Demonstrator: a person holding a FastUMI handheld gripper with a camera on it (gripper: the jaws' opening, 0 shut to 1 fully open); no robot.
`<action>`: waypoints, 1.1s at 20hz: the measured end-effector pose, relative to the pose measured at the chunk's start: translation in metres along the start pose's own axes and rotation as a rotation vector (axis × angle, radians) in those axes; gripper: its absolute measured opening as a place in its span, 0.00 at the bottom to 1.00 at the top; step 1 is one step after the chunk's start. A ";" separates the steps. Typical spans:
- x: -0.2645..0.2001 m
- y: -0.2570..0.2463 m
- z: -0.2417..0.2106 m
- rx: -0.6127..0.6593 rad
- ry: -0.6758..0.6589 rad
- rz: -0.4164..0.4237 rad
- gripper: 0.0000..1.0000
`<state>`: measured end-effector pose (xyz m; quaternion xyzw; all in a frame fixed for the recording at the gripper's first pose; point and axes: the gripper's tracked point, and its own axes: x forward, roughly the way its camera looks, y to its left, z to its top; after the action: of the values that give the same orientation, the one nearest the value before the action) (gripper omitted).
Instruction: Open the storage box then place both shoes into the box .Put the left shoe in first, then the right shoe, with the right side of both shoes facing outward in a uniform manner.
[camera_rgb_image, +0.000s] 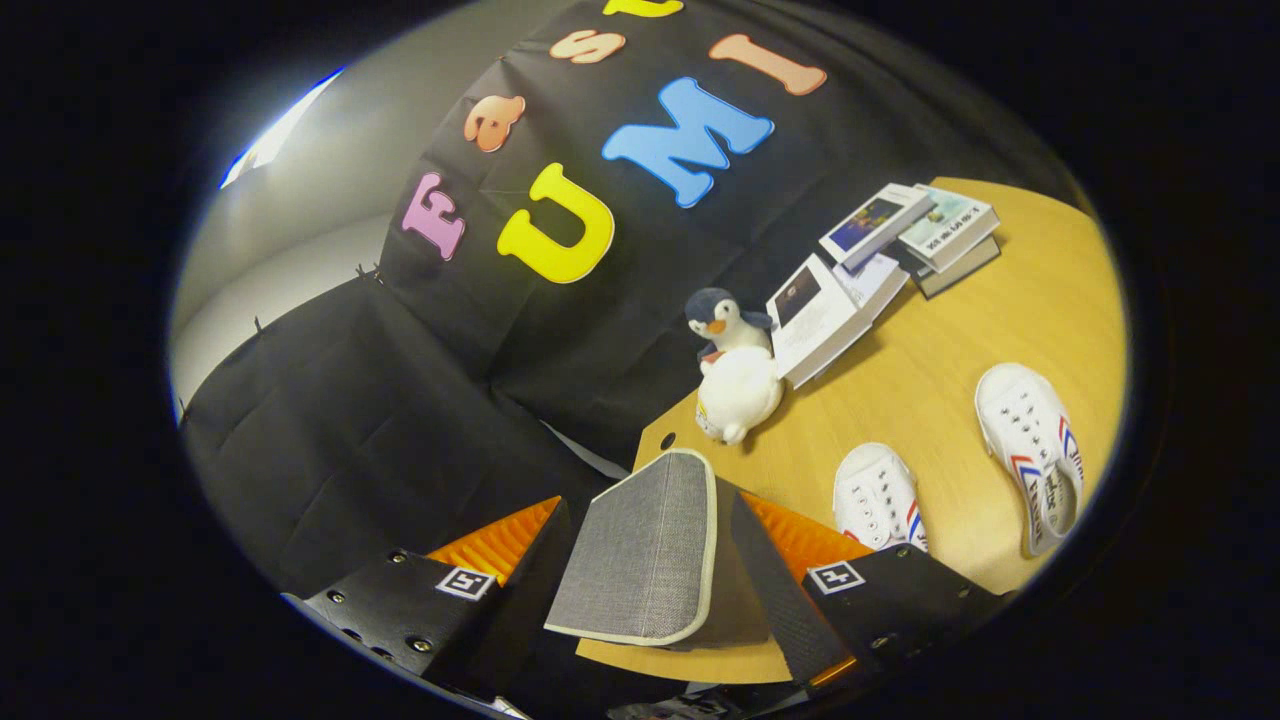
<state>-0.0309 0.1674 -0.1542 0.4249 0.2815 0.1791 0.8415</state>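
My gripper (650, 510) is shut on the grey fabric lid (640, 550) of the storage box, which has a pale trim. The lid stands raised between my fingers (490, 545) and hides whatever lies under it, so the box body is out of sight. Beyond my right finger, two white canvas shoes with red and blue stripes lie on the wooden table (950, 330). The nearer shoe (878, 497) is partly covered by that finger. The farther shoe (1035, 455) lies tilted on its side, apart from the first.
A plush penguin (735, 370) sits near the table's edge just beyond the lid. Behind it, several books (870, 270) lie spread and stacked toward the far corner. The black booth cloth hangs past the table edge.
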 end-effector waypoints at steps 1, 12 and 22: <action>0.002 -0.002 -0.008 0.038 0.022 0.008 0.98; 0.036 -0.024 -0.076 0.315 0.204 0.056 0.98; 0.049 -0.022 -0.120 0.347 0.357 0.074 0.82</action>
<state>-0.0669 0.2552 -0.2452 0.5348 0.4365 0.2311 0.6856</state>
